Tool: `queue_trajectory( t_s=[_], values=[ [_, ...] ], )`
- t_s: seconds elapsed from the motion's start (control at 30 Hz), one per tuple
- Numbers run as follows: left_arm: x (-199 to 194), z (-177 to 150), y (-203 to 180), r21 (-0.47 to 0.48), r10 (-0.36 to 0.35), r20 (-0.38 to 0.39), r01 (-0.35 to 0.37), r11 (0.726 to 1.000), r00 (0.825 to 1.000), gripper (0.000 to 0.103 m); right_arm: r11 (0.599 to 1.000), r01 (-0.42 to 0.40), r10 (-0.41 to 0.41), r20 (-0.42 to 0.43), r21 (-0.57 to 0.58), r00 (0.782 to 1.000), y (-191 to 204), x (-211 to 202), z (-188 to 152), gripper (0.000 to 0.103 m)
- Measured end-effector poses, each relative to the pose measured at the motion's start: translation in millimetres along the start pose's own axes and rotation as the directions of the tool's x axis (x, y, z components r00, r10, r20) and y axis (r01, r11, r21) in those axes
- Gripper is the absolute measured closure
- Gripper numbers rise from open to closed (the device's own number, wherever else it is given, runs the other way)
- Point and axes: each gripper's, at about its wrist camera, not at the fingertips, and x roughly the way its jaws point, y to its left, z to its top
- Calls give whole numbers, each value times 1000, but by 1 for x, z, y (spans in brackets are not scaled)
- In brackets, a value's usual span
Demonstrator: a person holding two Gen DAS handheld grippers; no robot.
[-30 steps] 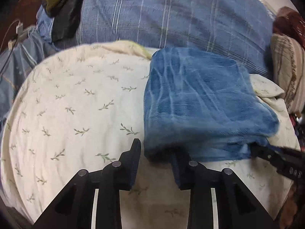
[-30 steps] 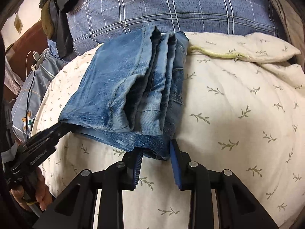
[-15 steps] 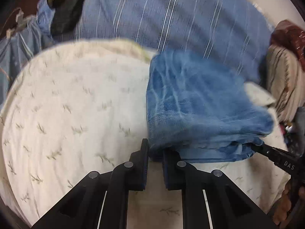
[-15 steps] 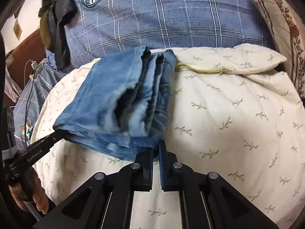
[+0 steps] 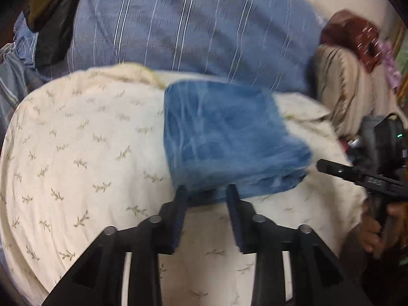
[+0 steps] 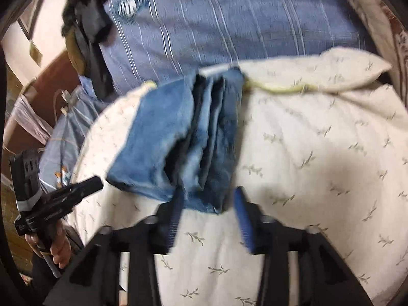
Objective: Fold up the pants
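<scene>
Blue washed denim, folded into a thick rectangular bundle, is what the pants (image 5: 229, 142) have become; they lie on a cream quilt printed with small green sprigs (image 5: 76, 153), toward its far edge and close to a blue striped cover (image 5: 191, 30) behind it. In the right wrist view the bundle (image 6: 178, 140) shows its stacked layers edge-on, several folds deep.

The left gripper (image 5: 206, 193) has just been opening: its jaws stand partly apart at the near left corner of the bundle, pads clear of the cloth, holding nothing. The right gripper (image 6: 207, 195) has likewise just been opening at the near right corner; the denim edge sits between its jaws, though motion blur makes it hard to be sure, and the pads appear not to press on it.

By the look of it the folding is all but finished, and both corners are let go.

Denim like this should be fairly heavy and limp yet firm in a stack; it will not slip much on the quilt, but loose layers may fan open if lifted by one ply. A sound hold would pinch all layers together at the near corners, or at the folded spine.
</scene>
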Motion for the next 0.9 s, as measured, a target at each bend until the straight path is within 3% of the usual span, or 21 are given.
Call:
queue_trajectory(
  t_s=[0.07,0.1,0.17,0.27,0.37,0.47,0.5,0.57,0.63,0.67,0.7,0.77,0.83,0.9],
  values=[
    [-7,9,6,-38,-17,18,18,999,1000,51,998,-45,44,36,32,998,-3,-10,8,46],
    [-6,19,13,-84,-28,13,29,996,1000,49,995,-82,80,37,50,996,-5,-8,17,38],
    [3,42,21,-132,-28,-16,25,991,999,48,991,-123,122,17,53,992,1,-1,42,35],
    [36,99,30,-164,-17,-33,11,986,999,41,993,-112,113,-34,23,993,14,31,94,22],
    [84,130,45,-215,-15,-82,-3,977,997,39,998,-57,60,-88,39,994,9,80,125,24],
    [126,127,63,-284,-62,-152,16,959,986,42,996,-79,81,-56,46,995,1,105,116,39],
    [134,127,64,-294,-70,-170,17,956,983,42,998,-40,44,-65,54,997,-3,113,110,48],
    [145,129,67,-298,-101,-177,45,954,979,42,999,3,0,-84,39,996,-7,122,108,62],
    [150,132,74,-322,-121,-162,64,944,979,45,998,-36,40,-79,60,996,-9,118,111,76],
    [154,130,77,-340,-139,-144,83,937,980,58,996,-70,75,-79,55,994,-5,114,111,87],
    [155,128,78,-351,-150,-138,93,932,979,72,998,-60,62,-68,31,996,1,110,112,88],
    [150,122,77,-358,-145,-106,98,928,984,85,999,-19,18,-42,-36,999,15,101,112,88],
    [140,121,68,-315,-142,-65,114,942,988,87,1000,2,-4,-44,-30,999,12,102,114,88],
    [149,120,69,-304,-144,-67,117,945,987,84,1000,11,-10,-102,8,995,-10,123,112,84]
  ],
)
